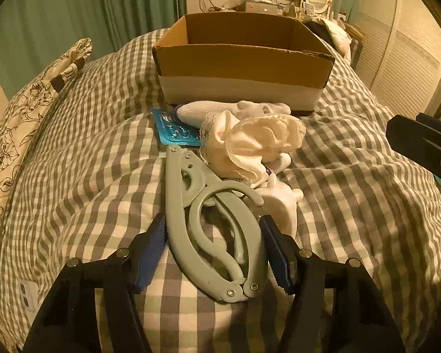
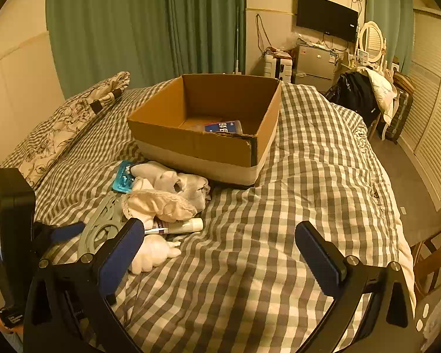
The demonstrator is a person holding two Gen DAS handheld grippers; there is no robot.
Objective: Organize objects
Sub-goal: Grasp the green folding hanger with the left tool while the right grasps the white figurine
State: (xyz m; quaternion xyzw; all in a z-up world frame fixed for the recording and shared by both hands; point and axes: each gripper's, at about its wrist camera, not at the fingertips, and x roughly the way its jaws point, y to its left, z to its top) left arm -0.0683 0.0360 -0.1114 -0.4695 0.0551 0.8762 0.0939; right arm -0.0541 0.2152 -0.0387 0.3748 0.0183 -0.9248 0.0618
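A grey-green folding hanger (image 1: 217, 229) lies on the checked duvet. My left gripper (image 1: 214, 250) is open, one finger on each side of the hanger's hook end, close to it. Beyond it lie cream lace cloth (image 1: 255, 144), white socks (image 1: 235, 110), a blue blister pack (image 1: 176, 129) and a white plastic piece (image 1: 282, 203). The open cardboard box (image 1: 241, 61) stands behind them. In the right wrist view my right gripper (image 2: 220, 241) is open and empty above bare duvet, right of the pile (image 2: 161, 203). The box (image 2: 208, 123) holds a blue packet (image 2: 223, 126). A white tube (image 2: 182, 226) lies by the cloth.
A floral pillow (image 2: 73, 117) lies along the bed's left side by the wall. Green curtains hang behind. To the right are a chair with clothes (image 2: 364, 94), a TV (image 2: 326, 17), a small cabinet and louvred wardrobe doors (image 2: 432, 103). The bed's right edge drops to the floor.
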